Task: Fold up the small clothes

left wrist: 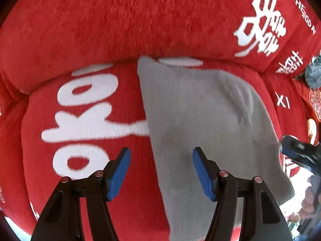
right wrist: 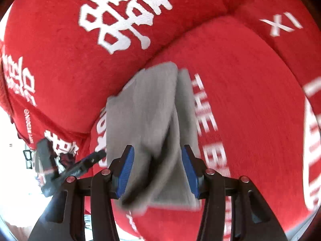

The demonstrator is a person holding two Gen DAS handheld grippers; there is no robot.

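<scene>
Left wrist view looks steeply down on a red sofa cushion (left wrist: 90, 210) printed with big white lettering, and a grey garment (left wrist: 200, 110) lies spread flat across it, reaching from the seam under the backrest (left wrist: 120, 20) toward the cushion's front edge. The left gripper (left wrist: 161, 152) hovers over the garment's left edge with its fingers (left wrist: 118, 172) set well apart, nothing between the blue pads: one finger sits over red fabric, the other over grey cloth. At the right edge of that view the right gripper (left wrist: 297, 150) shows beside the garment's far side. A blue-grey bundle of cloth (left wrist: 313, 74) rests off at the far right.

Right wrist view is blurred. The right gripper (right wrist: 157, 152) has its fingers (right wrist: 190, 172) about half open, with a fold of the grey garment (right wrist: 148, 108) running between them; whether the pads touch it I cannot tell. The left gripper (right wrist: 88, 160) shows at the garment's other edge.
</scene>
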